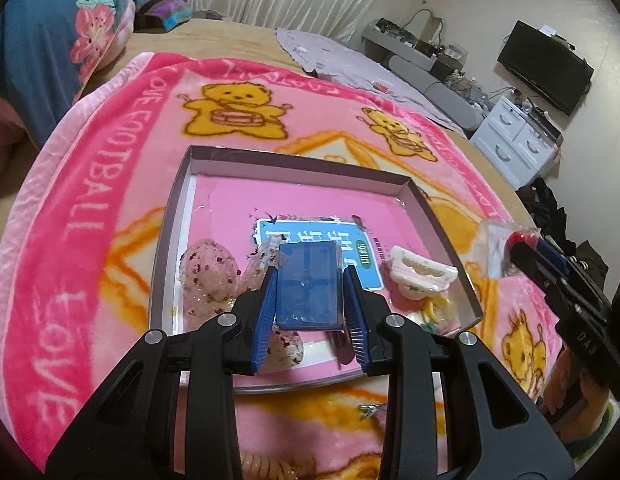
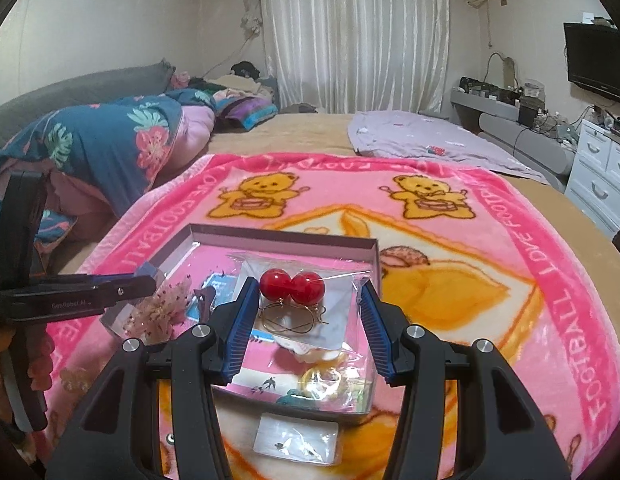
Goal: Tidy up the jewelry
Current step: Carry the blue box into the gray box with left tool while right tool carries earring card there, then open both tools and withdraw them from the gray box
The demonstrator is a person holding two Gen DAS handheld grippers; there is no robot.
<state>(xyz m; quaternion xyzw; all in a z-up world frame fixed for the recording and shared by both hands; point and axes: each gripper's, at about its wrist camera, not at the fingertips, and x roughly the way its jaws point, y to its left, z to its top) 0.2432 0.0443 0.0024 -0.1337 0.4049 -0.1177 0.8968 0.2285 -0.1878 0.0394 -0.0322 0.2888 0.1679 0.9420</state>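
Left gripper [image 1: 310,292]: clamped on blue case [image 1: 310,285], above tray [image 1: 172,216].
Right gripper [image 2: 306,312]: pinching clear bag [image 2: 334,320] of red bead earrings [image 2: 291,288], over tray's near end.
Tray: on pink blanket [image 1: 82,208], holding hair clip [image 1: 422,276].

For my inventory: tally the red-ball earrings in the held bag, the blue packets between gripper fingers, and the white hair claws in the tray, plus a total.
Red-ball earrings: 2
Blue packet: 1
White hair claw: 1
Total: 4
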